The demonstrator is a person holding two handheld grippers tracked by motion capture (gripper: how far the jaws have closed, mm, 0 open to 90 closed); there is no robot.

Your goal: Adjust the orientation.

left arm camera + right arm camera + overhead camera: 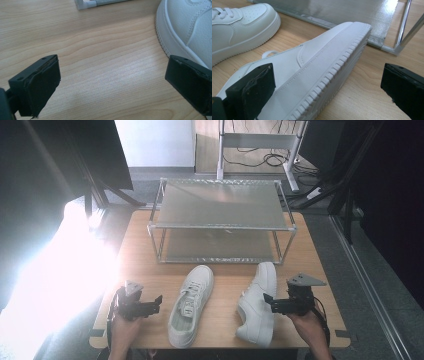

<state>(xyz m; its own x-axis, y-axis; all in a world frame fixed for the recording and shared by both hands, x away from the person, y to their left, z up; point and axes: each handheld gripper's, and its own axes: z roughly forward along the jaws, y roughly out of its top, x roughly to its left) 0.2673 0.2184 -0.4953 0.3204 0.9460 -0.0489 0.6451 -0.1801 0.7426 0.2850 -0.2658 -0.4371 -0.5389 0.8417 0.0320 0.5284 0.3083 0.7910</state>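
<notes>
In the high view, two white leather low-top sneakers lie on the pale wooden bench (pixel 150 250), in front of a two-tier metal shoe rack with grey mesh shelves (pixel 221 205). The left sneaker (pixel 191 304) stands upright on its sole, laces up, toe toward the rack. The right sneaker (pixel 258 302) lies tipped on its side, its toe also toward the rack. The left gripper (pixel 159 301) hangs just left of the upright sneaker; the right gripper (pixel 267 300) sits at the tipped sneaker's right edge, near its middle.

The left gripper view adds what the high view cannot: its fingers (pixel 40 85) stand wide apart over bare wood, holding nothing, with the upright sneaker's toe and ribbed sole edge (pixel 185 27) just beyond the right finger, apart from it. A corner of the rack's foot (pixel 86 3) shows at the top.

The right gripper view shows the tipped sneaker's ribbed sole (pixel 332 75) running between its fingers (pixel 253 91), also spread wide; whether the left one touches the shoe I cannot tell, and the right one stands clear over wood. The other sneaker (pixel 242 27) lies beyond, near the rack's lower shelf (pixel 352 15).

Bare wood lies between the two sneakers and between the toes and the rack. The heels sit close to the near bench edge.
</notes>
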